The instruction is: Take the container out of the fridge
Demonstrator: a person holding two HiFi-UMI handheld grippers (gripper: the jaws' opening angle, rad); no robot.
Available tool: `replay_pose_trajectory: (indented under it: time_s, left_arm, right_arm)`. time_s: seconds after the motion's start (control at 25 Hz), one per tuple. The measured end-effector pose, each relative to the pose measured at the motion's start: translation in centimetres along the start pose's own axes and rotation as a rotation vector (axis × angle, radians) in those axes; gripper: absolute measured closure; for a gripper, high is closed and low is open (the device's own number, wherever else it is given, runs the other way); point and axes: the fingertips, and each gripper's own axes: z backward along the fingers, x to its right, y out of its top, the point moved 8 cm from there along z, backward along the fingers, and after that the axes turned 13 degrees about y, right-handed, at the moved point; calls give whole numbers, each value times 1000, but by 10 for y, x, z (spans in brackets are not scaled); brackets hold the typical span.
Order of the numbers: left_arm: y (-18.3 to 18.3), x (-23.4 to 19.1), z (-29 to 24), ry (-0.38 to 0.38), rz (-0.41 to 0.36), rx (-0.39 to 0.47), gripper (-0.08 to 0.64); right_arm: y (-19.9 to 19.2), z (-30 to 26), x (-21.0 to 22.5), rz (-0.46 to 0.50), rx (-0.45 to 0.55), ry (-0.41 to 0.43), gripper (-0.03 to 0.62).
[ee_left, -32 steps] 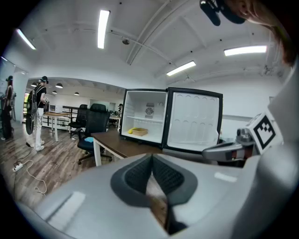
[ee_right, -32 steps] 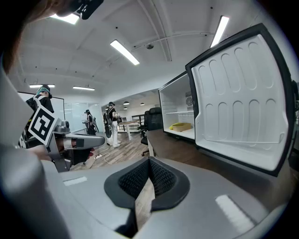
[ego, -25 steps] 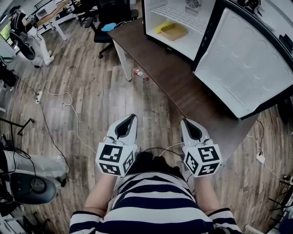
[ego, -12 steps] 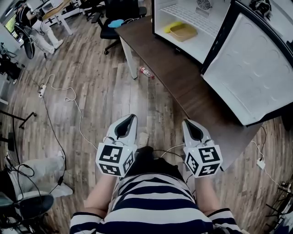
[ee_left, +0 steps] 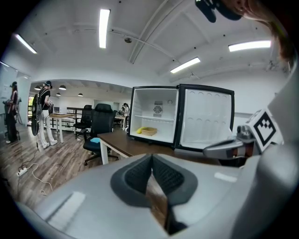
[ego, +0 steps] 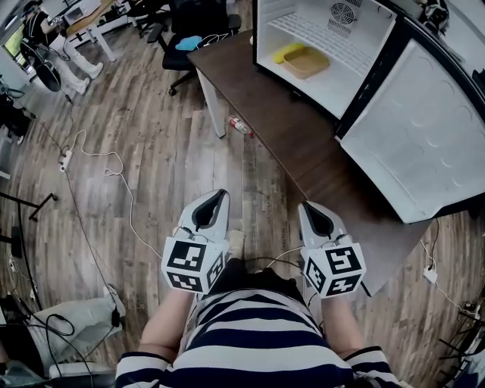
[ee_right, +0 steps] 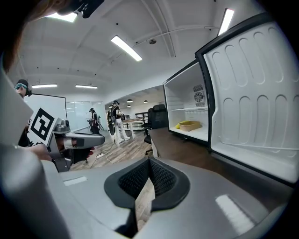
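head view steeply down, both gripper views level, far fridge (ee_left: 145,107) shared

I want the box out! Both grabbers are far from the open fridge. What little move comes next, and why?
Probably bring the right gripper toward the open fridge, jaws opening on the way. The tan container sits inside it, across the table; both this and the left gripper are shut and empty.

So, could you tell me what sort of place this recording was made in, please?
Most likely an open-plan office or lab: an office chair, ceiling strip lights, and loose cables on the wood floor.
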Motion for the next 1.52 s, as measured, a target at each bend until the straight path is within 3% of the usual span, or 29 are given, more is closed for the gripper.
replay_pose_trajectory:
  time_s: [1.0, 1.52]
  left_arm:
    - [31, -97, -128, -88, 9, -25, 560]
    - [44, -125, -174, -113, 5, -23, 560]
  right_arm:
    - [65, -151, 24, 57, -51, 1, 594]
    - [83, -202, 36, 83, -80, 42, 545]
